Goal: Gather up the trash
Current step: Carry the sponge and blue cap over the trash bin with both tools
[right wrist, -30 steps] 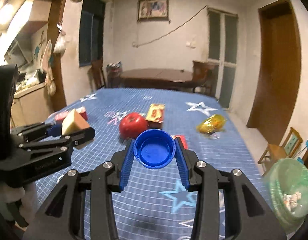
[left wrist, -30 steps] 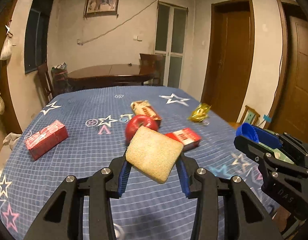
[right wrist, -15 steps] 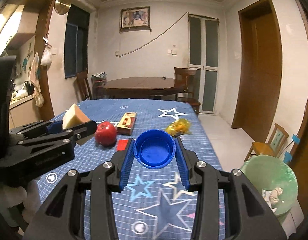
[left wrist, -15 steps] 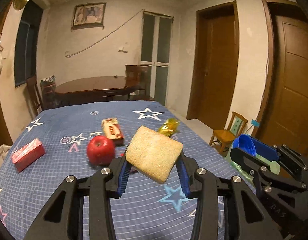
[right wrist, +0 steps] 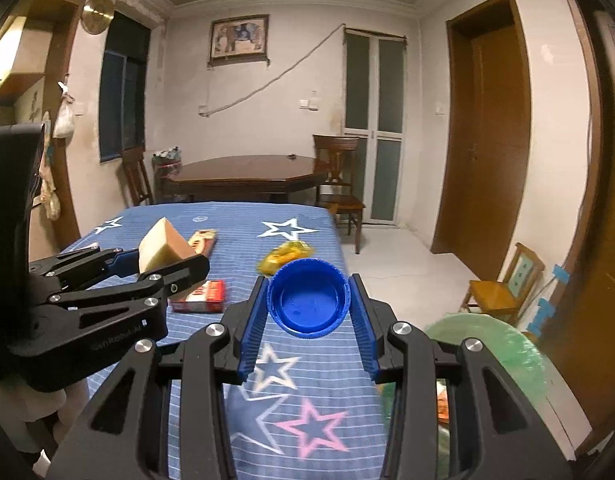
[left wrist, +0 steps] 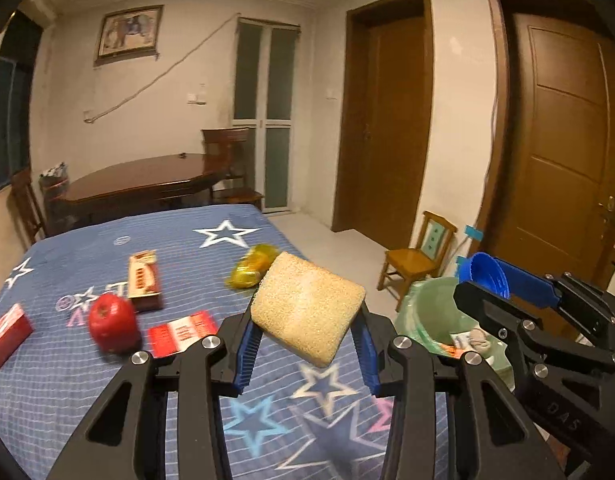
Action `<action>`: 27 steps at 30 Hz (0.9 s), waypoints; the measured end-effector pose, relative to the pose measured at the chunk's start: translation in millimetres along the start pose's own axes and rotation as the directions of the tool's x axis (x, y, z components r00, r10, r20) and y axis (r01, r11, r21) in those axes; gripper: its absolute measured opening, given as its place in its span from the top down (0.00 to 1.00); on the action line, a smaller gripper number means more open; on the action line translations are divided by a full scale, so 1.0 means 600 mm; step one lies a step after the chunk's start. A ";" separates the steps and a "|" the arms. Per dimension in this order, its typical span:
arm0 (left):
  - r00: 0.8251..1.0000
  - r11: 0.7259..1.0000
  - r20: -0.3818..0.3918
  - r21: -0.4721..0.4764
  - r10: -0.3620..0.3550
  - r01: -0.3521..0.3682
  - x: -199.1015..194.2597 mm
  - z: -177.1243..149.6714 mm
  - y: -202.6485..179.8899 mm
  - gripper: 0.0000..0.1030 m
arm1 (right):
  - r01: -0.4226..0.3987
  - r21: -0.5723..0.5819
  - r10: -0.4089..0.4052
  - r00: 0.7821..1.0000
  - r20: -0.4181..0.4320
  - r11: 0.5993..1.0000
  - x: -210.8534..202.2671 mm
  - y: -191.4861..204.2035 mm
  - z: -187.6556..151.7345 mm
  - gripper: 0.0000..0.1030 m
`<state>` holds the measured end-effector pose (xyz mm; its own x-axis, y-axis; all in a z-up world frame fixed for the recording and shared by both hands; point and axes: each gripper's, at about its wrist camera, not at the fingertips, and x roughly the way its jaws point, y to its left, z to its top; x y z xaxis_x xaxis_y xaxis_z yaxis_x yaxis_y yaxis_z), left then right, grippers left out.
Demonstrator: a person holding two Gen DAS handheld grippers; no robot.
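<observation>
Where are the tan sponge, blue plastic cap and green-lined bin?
tan sponge [left wrist: 307,312], left wrist view, top face.
blue plastic cap [right wrist: 307,304], right wrist view, inner hollow.
green-lined bin [left wrist: 431,308], left wrist view, inner wall.

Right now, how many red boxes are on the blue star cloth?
3. One red box lies at the cloth's left edge, one lies flat right of the apple, and a long one lies just behind the apple. The grippers may hide more.
</observation>
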<state>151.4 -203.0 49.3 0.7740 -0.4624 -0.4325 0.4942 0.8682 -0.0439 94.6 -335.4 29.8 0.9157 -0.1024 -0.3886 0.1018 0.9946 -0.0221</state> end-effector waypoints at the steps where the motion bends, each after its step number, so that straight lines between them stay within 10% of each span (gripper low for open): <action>1: 1.000 1.000 -0.001 0.004 -0.008 0.008 0.005 0.001 -0.007 0.58 | 0.009 0.002 -0.009 1.000 -0.001 1.000 0.000 -0.002 -0.002 0.63; 27: 0.966 0.968 -0.146 0.104 -0.214 0.230 0.232 0.037 -0.241 0.58 | 0.198 0.093 -0.177 0.964 -0.199 0.976 0.052 -0.250 -0.051 0.63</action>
<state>196.4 -396.8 15.6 0.5840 -0.6066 -0.5395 0.6975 0.7150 -0.0489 96.1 -487.0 -7.1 0.7871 -0.2708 -0.5542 0.3171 0.9483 -0.0130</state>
